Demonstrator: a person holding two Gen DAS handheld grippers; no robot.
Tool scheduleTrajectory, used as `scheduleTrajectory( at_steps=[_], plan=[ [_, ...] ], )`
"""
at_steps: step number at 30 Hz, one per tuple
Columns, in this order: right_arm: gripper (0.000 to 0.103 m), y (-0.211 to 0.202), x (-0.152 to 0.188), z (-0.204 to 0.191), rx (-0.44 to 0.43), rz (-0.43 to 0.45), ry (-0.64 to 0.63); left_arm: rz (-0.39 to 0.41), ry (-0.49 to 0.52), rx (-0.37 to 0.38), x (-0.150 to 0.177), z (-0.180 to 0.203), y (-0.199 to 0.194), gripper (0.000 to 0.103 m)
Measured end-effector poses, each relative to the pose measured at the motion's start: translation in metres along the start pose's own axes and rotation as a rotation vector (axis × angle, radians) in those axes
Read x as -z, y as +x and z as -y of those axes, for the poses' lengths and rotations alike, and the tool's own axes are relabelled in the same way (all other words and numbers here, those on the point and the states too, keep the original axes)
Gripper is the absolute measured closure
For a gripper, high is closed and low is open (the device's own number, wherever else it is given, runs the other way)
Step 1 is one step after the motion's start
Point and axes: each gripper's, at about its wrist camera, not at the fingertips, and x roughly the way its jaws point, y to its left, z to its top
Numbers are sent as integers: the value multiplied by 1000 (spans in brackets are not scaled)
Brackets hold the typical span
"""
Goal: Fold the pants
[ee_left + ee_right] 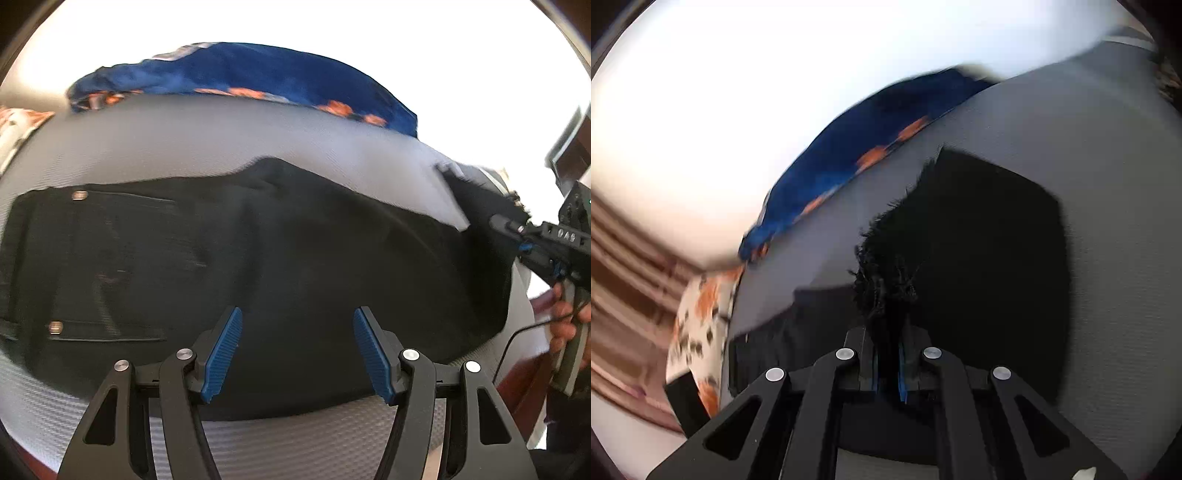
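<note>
Pants point(258, 240) on grey textured bedding point(184, 147); blue pillow point(258, 74) behind.

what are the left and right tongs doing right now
left tongs: open, nothing between the pads, above the black pants.
right tongs: shut on the frayed hem of the pants.
</note>
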Motion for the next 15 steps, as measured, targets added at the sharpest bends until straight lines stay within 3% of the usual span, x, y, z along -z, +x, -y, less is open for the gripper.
scheduleTrajectory(
  at_steps=[9, 15],
  plan=[
    [94, 105, 45, -96, -48, -227, -230, 33, -105, -8, -3, -53, -31, 40],
    [94, 132, 83, -125, 0, -313, -384, 41, -121, 18, -4, -66, -41, 40]
  ],
)
